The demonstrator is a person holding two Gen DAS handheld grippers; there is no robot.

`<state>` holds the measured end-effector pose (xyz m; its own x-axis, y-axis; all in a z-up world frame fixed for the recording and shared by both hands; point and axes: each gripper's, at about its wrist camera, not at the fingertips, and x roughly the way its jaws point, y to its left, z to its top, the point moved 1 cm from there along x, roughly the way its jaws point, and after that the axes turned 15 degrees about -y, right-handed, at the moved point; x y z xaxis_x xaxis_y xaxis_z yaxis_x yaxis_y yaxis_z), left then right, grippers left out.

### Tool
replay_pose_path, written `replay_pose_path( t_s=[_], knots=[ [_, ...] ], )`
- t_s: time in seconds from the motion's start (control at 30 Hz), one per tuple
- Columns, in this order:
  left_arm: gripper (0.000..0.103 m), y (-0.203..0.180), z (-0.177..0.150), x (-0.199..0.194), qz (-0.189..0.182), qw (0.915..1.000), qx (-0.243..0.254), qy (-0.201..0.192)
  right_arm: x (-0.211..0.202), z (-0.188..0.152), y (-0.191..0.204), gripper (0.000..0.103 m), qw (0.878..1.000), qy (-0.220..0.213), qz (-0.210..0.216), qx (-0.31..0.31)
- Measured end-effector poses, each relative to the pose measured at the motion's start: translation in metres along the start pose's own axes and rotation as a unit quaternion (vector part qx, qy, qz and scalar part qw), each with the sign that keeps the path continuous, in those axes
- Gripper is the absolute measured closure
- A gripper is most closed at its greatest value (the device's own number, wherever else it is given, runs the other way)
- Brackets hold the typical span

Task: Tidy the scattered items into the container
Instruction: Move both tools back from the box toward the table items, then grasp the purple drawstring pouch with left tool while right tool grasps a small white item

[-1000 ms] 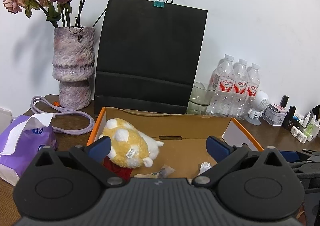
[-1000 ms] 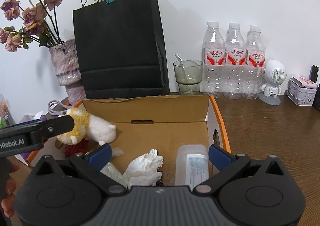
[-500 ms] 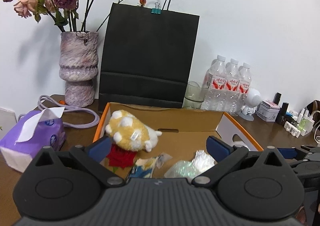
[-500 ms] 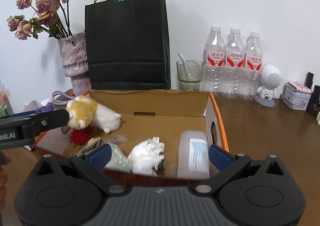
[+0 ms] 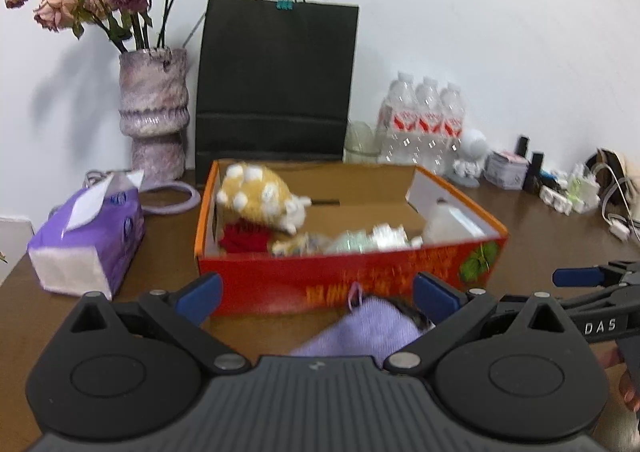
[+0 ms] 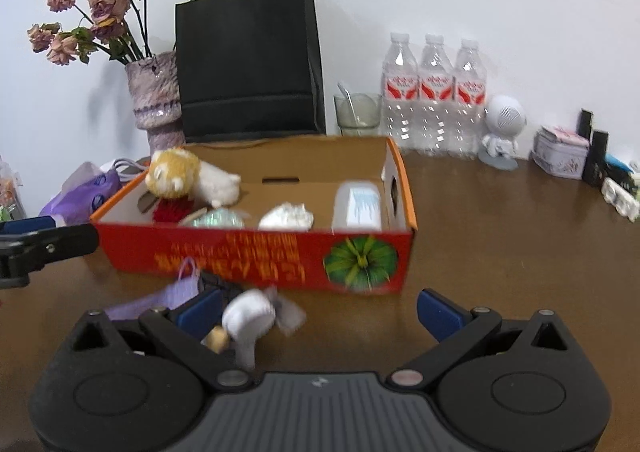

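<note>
While both tongs (image 5: 316,292) (image 6: 320,306) gape empty, "DAS" shows on the right one, facing the box (image 5: 352,280).

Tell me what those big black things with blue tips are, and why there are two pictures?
Each black thing is a grabbing tool that a person holds, one per hand, with a camera on it. So one picture looks out from the left tool, the other from the right tool. Both are open and hold nothing. On the brown table stands a red cardboard box with a yellow plush toy, crumpled tissue and a clear plastic container inside. In front of the box, still outside, lie a purple cloth and a small white thing, too blurry to name.
</note>
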<state>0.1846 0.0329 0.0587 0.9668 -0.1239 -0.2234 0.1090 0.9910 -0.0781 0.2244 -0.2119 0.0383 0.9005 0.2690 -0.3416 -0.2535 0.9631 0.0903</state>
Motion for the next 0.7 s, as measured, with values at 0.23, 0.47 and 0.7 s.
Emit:
replay_pose_path(
  t_s=[0.23,0.47,0.7],
  knots=[
    [0.0,-0.01,-0.032,-0.006,-0.021,0.9987,0.022,0.042,-0.015,-0.031,0.001,0.0,1.0,0.026,-0.003,-0.007],
    [0.0,-0.023,-0.047,0.017,-0.041,0.9955,0.041,0.075,-0.012,-0.043,0.007,0.0,0.999,0.034,-0.008,-0.018],
    [0.008,-0.019,-0.058,0.04,-0.055,0.9927,0.016,0.105,-0.002,-0.046,0.004,0.0,0.999,0.039,0.0,-0.003]
  ],
)
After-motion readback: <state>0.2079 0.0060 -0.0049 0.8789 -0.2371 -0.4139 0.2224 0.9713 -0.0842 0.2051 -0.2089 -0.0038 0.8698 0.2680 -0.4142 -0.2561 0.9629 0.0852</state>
